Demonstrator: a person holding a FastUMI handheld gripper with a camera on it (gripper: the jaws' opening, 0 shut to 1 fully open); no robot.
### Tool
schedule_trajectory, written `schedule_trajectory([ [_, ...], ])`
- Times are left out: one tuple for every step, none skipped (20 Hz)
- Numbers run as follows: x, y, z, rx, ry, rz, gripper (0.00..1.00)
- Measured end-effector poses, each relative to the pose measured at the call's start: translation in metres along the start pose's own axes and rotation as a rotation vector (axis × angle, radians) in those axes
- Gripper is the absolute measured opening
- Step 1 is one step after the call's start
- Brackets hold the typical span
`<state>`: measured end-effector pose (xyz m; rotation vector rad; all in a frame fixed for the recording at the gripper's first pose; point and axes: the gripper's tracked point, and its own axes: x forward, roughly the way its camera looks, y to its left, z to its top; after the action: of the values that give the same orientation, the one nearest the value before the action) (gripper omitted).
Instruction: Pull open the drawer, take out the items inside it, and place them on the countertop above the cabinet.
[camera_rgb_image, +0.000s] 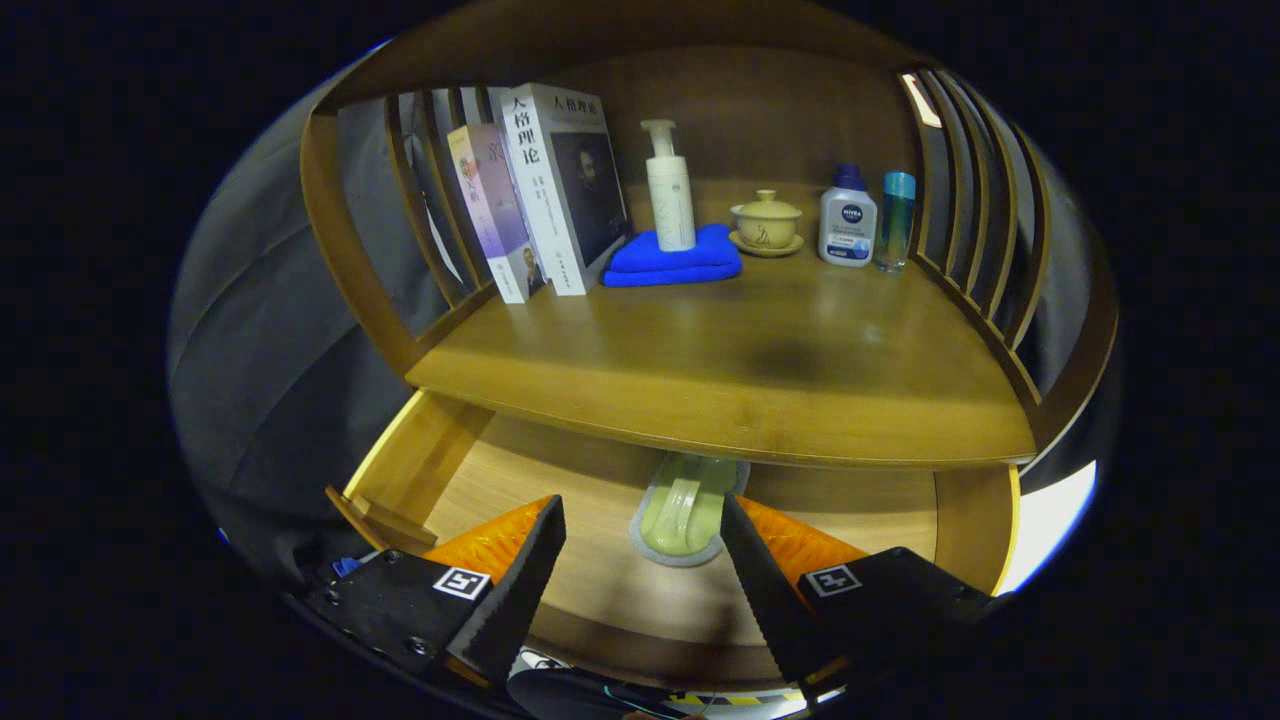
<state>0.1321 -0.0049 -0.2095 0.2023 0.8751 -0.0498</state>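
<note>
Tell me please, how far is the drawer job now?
Done: the drawer is pulled open. In hand: the gripper hangs open above it, holding nothing, and a pale green item lies on the drawer floor just ahead of the fingers. Left: grasp the item and put it on the countertop.

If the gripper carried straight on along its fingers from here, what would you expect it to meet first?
Most likely the pale green item lying in the open drawer, just ahead between the open gripper fingers; depth is hard to judge.

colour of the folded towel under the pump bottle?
Bright blue; the towel shows best in the gripper view, under the pump bottle on the countertop.
</note>
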Motion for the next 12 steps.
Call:
schedule_trajectory([
  [0.008,-0.005,-0.002,-0.008,0.016,-0.019,0.98],
  [0.016,-0.008,-0.008,-0.009,0.04,-0.032,0.98],
  [0.024,-0.01,-0.012,-0.005,0.067,-0.036,0.98],
  [0.029,-0.011,-0.015,0.004,0.09,-0.039,0.98],
  [0.034,-0.012,-0.014,0.009,0.098,-0.045,0.98],
  [0.04,-0.013,-0.014,0.008,0.102,-0.056,0.98],
  [0.045,-0.014,-0.013,-0.001,0.11,-0.065,0.98],
  [0.05,-0.016,-0.016,-0.015,0.127,-0.073,0.98],
  [0.054,-0.018,-0.019,-0.026,0.149,-0.084,0.98],
  [0.059,-0.021,-0.02,-0.033,0.164,-0.097,0.98],
  [0.062,-0.024,-0.021,-0.04,0.173,-0.11,0.98],
  [0.065,-0.022,-0.021,-0.034,0.179,-0.104,0.98],
])
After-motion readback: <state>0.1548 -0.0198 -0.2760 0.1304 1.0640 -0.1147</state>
